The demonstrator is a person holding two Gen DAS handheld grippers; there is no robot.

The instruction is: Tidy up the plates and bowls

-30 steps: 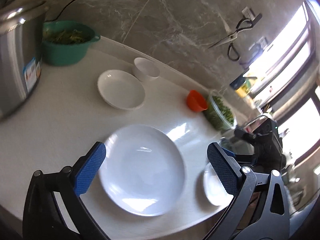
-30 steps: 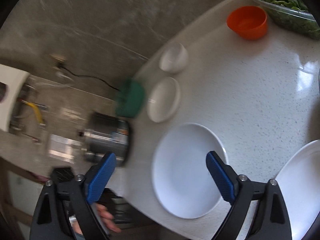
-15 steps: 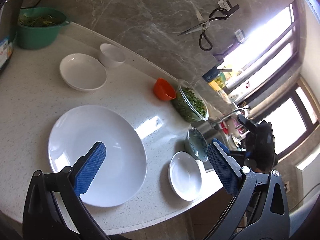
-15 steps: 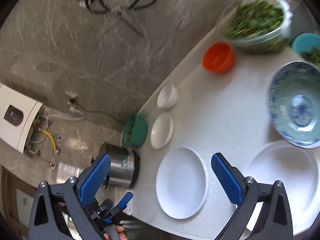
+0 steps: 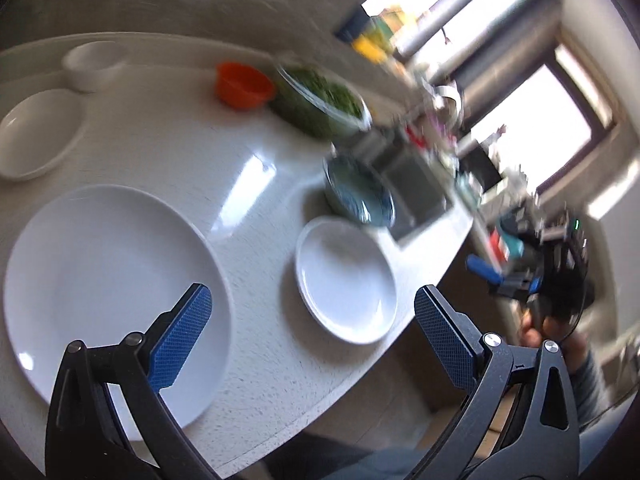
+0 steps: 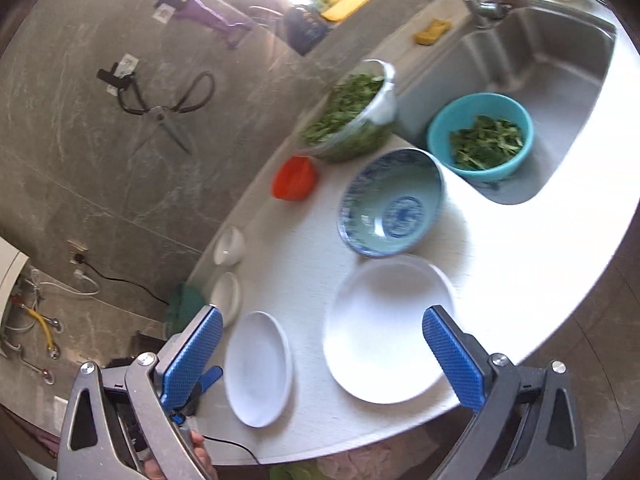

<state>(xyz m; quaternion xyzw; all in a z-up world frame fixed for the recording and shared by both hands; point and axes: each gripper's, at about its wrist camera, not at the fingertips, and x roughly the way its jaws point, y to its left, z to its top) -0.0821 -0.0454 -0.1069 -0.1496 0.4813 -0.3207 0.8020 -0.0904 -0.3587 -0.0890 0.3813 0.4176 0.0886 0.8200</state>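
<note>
Both grippers hovering spread wide, holding nothing: left gripper [image 5: 312, 332], right gripper [image 6: 322, 354]. Counter's showing 2 white plates: big plate [image 5: 108, 280] at 9 o'clock, small plate [image 5: 346, 280] center. 1 blue bowl [image 6: 390, 202] sitting at 12 of it. Only right cam's catching the teal bowl [image 6: 480, 136] in the sink [image 6: 560, 60].

Patterned bowl [image 6: 390, 204] behind plate [image 6: 386, 330].

Open right tool [image 6: 322, 350] above white plate [image 6: 384, 332]

blurred glass bowl [image 5: 320, 100], sink [image 6: 532, 40] cropped
</note>
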